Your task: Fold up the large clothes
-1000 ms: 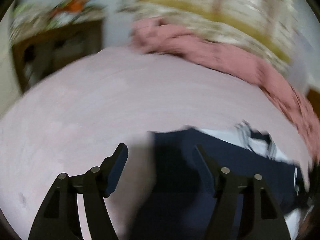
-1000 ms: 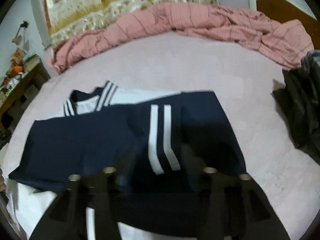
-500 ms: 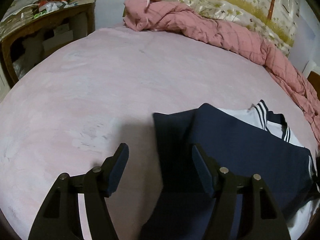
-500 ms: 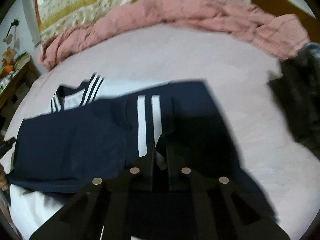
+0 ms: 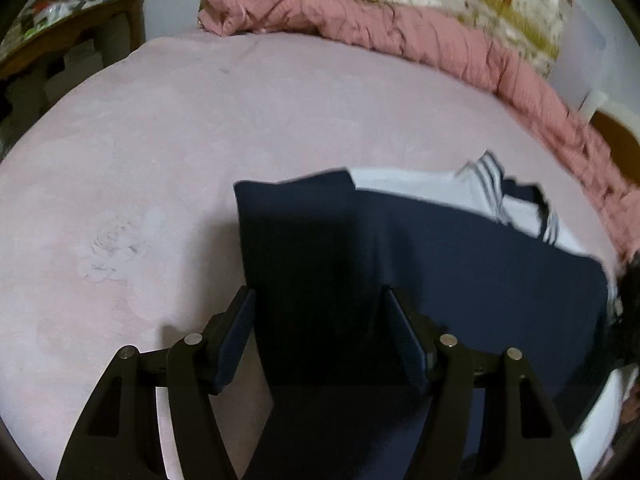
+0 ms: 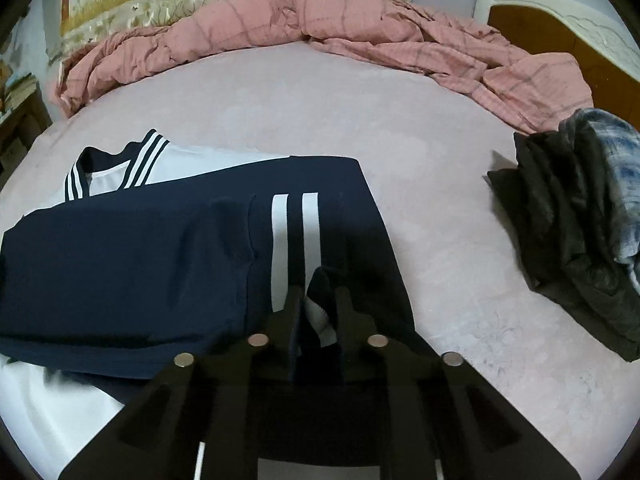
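Observation:
A navy and white garment (image 6: 140, 264) with white stripes lies partly folded on the pink bed (image 6: 400, 128). Its white collar with navy stripes (image 6: 144, 160) points to the far side. My right gripper (image 6: 318, 296) is shut on a bunched fold of the navy fabric near the two white stripes (image 6: 294, 240). In the left wrist view the same garment (image 5: 460, 264) lies flat. My left gripper (image 5: 318, 300) is open, its fingers straddling the garment's navy left edge just above the cloth.
A crumpled pink quilt (image 6: 320, 28) runs along the far side of the bed. A dark jacket with a plaid shirt (image 6: 580, 216) is heaped at the right. A wooden headboard (image 6: 560, 36) stands at the far right, a cluttered wooden table (image 5: 60, 36) at the left.
My right gripper went from open to shut on the navy fabric. My left gripper stayed open and moved over the garment's left edge.

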`<state>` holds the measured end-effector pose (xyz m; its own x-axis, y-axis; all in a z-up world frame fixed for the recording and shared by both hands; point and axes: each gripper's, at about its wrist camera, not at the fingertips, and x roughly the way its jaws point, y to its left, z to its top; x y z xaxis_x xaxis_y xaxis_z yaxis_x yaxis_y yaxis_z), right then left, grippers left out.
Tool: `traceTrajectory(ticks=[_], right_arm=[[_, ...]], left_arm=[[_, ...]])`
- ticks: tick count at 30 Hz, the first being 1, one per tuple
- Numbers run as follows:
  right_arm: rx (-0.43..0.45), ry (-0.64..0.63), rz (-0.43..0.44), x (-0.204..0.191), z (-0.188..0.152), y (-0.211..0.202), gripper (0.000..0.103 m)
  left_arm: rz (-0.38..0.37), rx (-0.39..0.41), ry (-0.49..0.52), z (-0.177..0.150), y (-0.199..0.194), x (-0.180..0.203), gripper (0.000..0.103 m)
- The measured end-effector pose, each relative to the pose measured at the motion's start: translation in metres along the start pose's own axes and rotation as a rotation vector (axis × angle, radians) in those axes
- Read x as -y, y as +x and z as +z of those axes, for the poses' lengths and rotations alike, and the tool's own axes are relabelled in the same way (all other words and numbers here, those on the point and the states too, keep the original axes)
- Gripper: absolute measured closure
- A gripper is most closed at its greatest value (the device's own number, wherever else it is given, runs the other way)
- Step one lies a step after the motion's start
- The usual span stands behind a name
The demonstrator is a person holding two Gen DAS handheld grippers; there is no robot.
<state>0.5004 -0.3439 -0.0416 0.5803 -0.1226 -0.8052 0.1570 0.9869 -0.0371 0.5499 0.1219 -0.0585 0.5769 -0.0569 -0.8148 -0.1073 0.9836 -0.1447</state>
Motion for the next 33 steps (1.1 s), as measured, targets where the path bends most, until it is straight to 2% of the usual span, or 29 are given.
traceTrajectory(ticks=[1, 2, 3, 4, 5, 9, 11, 13, 16, 18, 22, 23, 25, 28, 30, 31, 32, 33], right_arm=[[0.015, 0.002, 0.002, 0.001, 0.000, -0.003, 0.075], [0.027, 0.006, 0.012, 0.001, 0.001, -0.005, 0.064], [0.039, 0.010, 0.021, 0.002, 0.002, -0.007, 0.051], [0.046, 0.012, 0.025, 0.001, 0.002, -0.008, 0.048], [0.053, 0.014, 0.031, 0.001, 0.002, -0.010, 0.047], [0.041, 0.016, 0.068, -0.002, 0.001, -0.006, 0.047], [0.039, 0.009, 0.070, -0.006, 0.000, -0.006, 0.047], [0.033, -0.016, 0.066, -0.012, 0.000, -0.003, 0.047], [-0.011, -0.053, 0.038, -0.020, -0.003, 0.009, 0.048], [-0.032, -0.066, 0.052, -0.023, -0.004, 0.016, 0.067], [-0.013, -0.076, 0.041, -0.025, -0.004, 0.012, 0.071], [-0.001, -0.076, 0.031, -0.025, -0.004, 0.009, 0.071], [0.018, -0.071, 0.016, -0.024, -0.003, 0.004, 0.071], [0.063, -0.058, 0.040, -0.022, -0.001, -0.011, 0.070], [0.101, -0.041, 0.075, -0.021, 0.000, -0.023, 0.062], [0.116, -0.040, 0.080, -0.021, 0.001, -0.028, 0.057], [0.148, -0.048, 0.080, -0.022, 0.001, -0.037, 0.048], [0.175, -0.058, 0.076, -0.025, 0.001, -0.045, 0.044]], left_arm=[[0.014, 0.000, 0.009, -0.001, 0.000, 0.002, 0.039], [0.025, 0.008, 0.011, -0.001, -0.001, 0.003, 0.061], [0.035, 0.019, 0.013, -0.002, -0.004, 0.003, 0.077], [0.031, 0.031, 0.016, -0.002, -0.007, 0.002, 0.095], [0.030, 0.047, 0.013, -0.002, -0.010, 0.001, 0.096], [0.060, 0.100, -0.051, -0.002, -0.024, -0.017, 0.097], [0.047, 0.096, -0.084, -0.001, -0.024, -0.027, 0.096], [0.032, 0.070, -0.073, -0.002, -0.017, -0.030, 0.095], [0.099, 0.050, -0.033, -0.003, -0.005, -0.020, 0.087], [0.118, 0.052, -0.028, -0.002, -0.005, -0.017, 0.085], [0.065, 0.052, -0.069, -0.002, -0.014, -0.026, 0.082], [0.044, 0.074, -0.069, -0.002, -0.024, -0.025, 0.082], [0.055, 0.160, -0.035, -0.001, -0.049, -0.015, 0.082], [0.041, 0.248, -0.019, -0.001, -0.082, -0.001, 0.081], [-0.003, 0.296, -0.015, 0.000, -0.103, 0.009, 0.078], [-0.008, 0.317, -0.001, -0.002, -0.113, 0.014, 0.072], [-0.002, 0.351, 0.023, -0.004, -0.125, 0.022, 0.070], [0.004, 0.375, 0.044, -0.005, -0.134, 0.029, 0.070]])
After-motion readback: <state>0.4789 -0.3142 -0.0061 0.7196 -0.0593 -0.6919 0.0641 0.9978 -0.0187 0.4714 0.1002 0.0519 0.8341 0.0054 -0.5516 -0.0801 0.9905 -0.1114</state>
